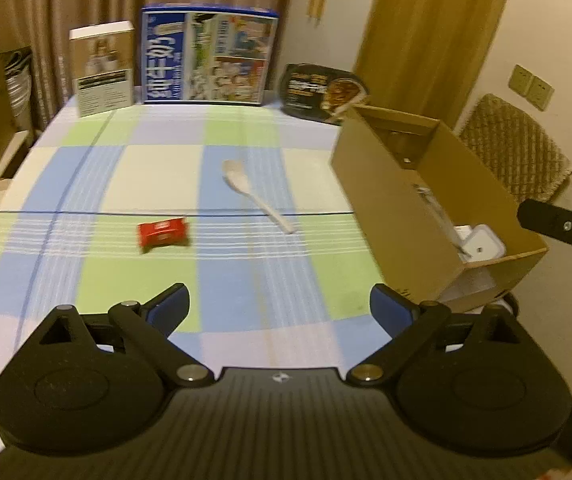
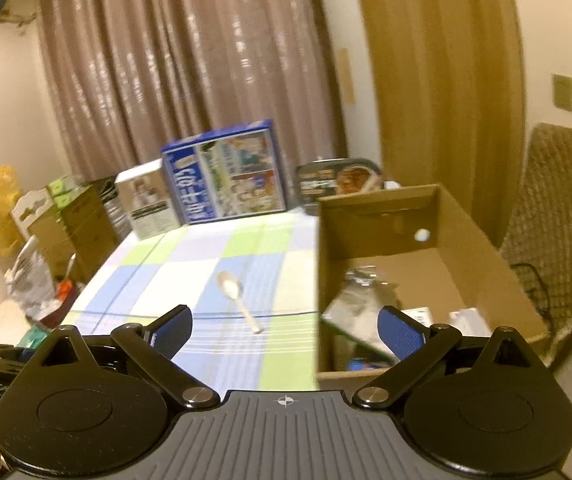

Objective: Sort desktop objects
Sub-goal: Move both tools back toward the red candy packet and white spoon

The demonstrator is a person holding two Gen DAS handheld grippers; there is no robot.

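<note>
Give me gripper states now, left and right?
Left gripper: open, holding nothing, above the tablecloth.
Right gripper: open, holding nothing, beside the cardboard box.

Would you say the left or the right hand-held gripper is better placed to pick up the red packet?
Left: open, with the red packet just ahead. The right is open beside the box; its view misses the packet.
</note>
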